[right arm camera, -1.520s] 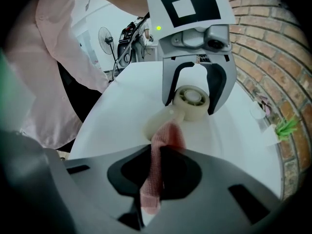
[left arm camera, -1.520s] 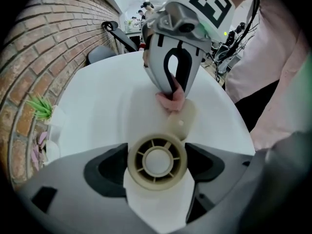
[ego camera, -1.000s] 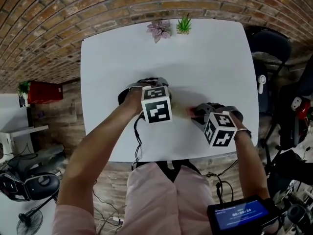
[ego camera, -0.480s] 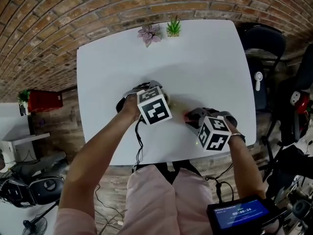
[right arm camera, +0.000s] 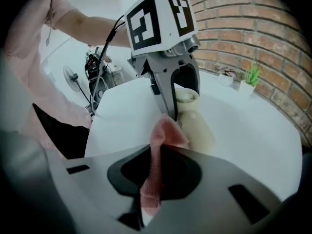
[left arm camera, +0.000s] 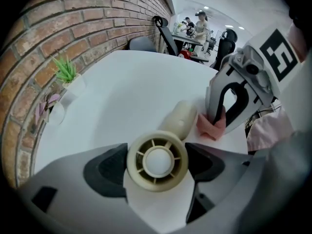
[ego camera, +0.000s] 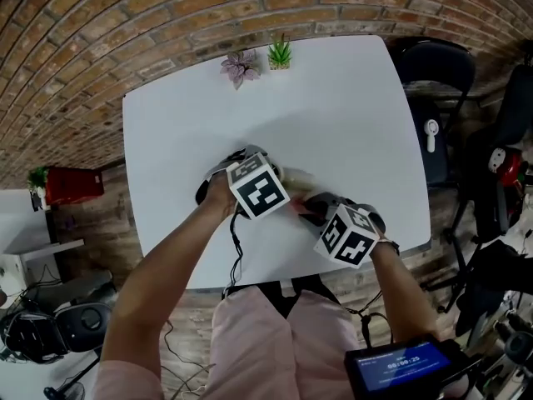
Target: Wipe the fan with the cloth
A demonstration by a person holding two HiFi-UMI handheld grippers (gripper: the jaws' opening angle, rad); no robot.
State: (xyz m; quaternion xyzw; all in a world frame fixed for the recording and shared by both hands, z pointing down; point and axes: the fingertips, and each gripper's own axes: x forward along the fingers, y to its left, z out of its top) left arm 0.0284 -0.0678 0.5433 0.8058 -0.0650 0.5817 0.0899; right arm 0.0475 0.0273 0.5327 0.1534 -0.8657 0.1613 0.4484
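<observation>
A small cream hand-held fan (left arm camera: 157,161) lies on the white table (ego camera: 333,115). My left gripper (left arm camera: 157,167) has its jaws wide, closed on either side of the fan's round head. The fan's handle (left arm camera: 180,121) points away toward my right gripper (left arm camera: 225,116). A pink cloth (right arm camera: 163,135) is pinched in my right gripper (right arm camera: 156,179), and its free end rests against the fan's cream body (right arm camera: 195,128). In the head view the two grippers are close together near the table's front, with the fan (ego camera: 291,182) showing between their marker cubes.
Two small potted plants (ego camera: 241,65) (ego camera: 280,54) stand at the table's far edge by the brick wall. A dark chair (ego camera: 433,65) is at the right side. The table's front edge lies just below the grippers. A device with a lit screen (ego camera: 400,365) is at the bottom right.
My right gripper has moved left with the cloth, up to the fan and the left gripper. Both marker cubes have rolled. The left gripper has kept its place on the fan.
</observation>
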